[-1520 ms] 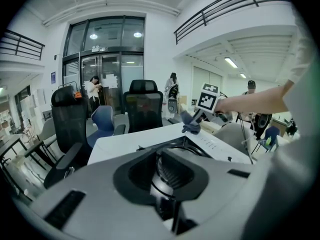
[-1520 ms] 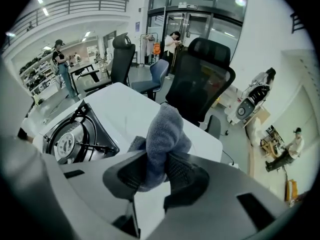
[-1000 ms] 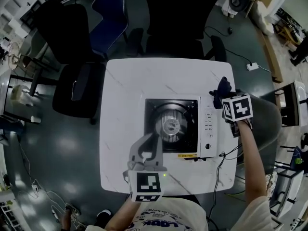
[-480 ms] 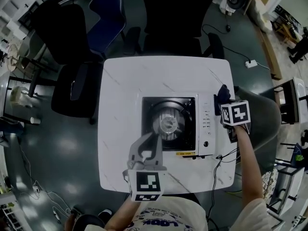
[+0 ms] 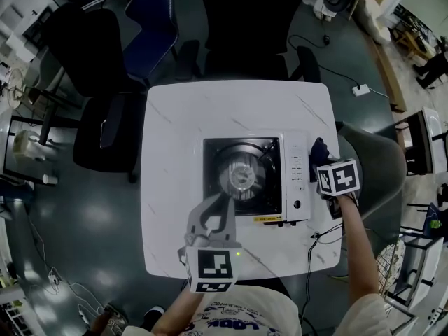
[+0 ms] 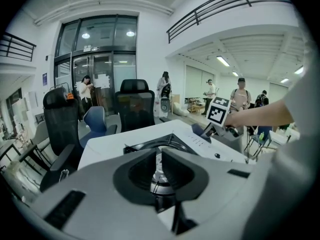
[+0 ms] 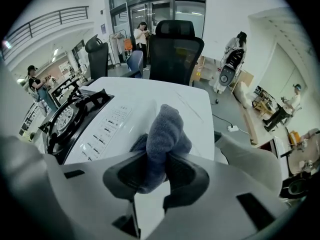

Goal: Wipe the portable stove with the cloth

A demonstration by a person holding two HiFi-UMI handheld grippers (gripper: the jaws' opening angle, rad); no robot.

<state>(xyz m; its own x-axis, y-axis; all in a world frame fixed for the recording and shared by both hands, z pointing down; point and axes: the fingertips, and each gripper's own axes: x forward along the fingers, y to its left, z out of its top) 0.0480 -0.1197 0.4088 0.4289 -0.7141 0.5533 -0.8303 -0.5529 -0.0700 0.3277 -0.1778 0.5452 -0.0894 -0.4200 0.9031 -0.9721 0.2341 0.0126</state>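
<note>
The left tool point(image 6: 159, 152), jaws closed on nothing, faces the portable stove point(image 6: 197, 141).

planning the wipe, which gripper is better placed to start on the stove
Right. The right gripper is shut on the cloth, at the control-panel side of the portable stove. The left gripper is shut and empty.

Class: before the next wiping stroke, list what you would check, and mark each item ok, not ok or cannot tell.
1. Cloth gripped: ok, the right gripper is shut on it.
2. Cloth over the stove: ok, at the right edge of its control panel.
3. Cloth pressing on the surface: cannot tell.
4. Left gripper out of the cloth's way: ok, jaws together, empty, at the stove's front-left.
5. Burner unlit: cannot tell; no flame shows.
</note>
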